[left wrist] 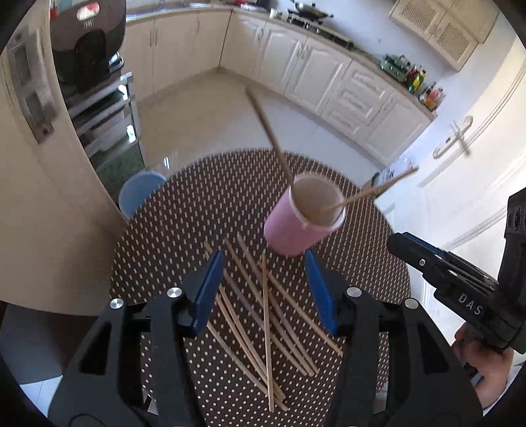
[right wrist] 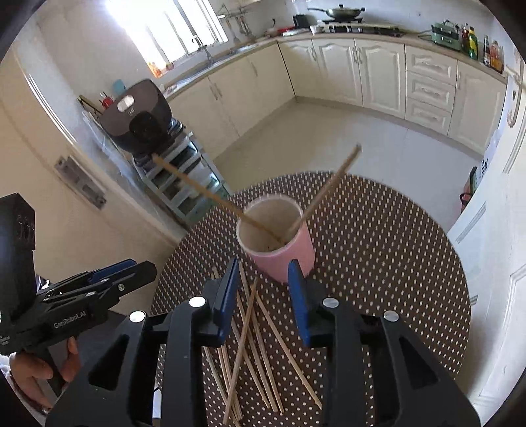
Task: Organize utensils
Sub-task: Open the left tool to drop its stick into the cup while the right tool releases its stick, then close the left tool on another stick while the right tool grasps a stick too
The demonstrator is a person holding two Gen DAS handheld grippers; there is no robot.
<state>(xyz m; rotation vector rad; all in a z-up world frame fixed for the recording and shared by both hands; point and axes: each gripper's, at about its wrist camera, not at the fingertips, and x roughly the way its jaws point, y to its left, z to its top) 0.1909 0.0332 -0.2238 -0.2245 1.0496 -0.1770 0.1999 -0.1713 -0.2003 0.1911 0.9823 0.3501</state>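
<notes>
Both two-finger grippers hang with jaws apart and nothing between their blue pads over a round table [left wrist: 184, 210] covered in a brown, white-dotted cloth. The left gripper [left wrist: 264, 289] stands the wider of the 2, tilted down over a loose heap of bamboo chopsticks [left wrist: 263, 315]; the right gripper [right wrist: 263, 295] is narrower, its pads framing the same heap in its own view. Neither touches a stick.

The heap lies near the table's near edge, the sticks fanned and crossing one another, 1 long stick laid across the rest. Just beyond it, toward the table's middle, stands a pink cup [left wrist: 296, 230] with a white rim, upright on the cloth. 2 chopsticks [right wrist: 328, 187] rest inside the cup, leaning against opposite sides of its rim so that their free ends splay apart above it.

In the left view the right gripper [left wrist: 399, 244] enters from the right edge, carried by a hand [left wrist: 490, 364]; in the right view the left gripper [right wrist: 148, 267] enters from the left edge, also hand-held.

Past the table's far edge lie a pale tiled floor, cream kitchen cabinets [right wrist: 361, 72] along the walls, a wok on the hob [right wrist: 342, 13], and a dark appliance [right wrist: 138, 118] on a metal rack. A blue stool [left wrist: 141, 190] sits by the table's left edge.
</notes>
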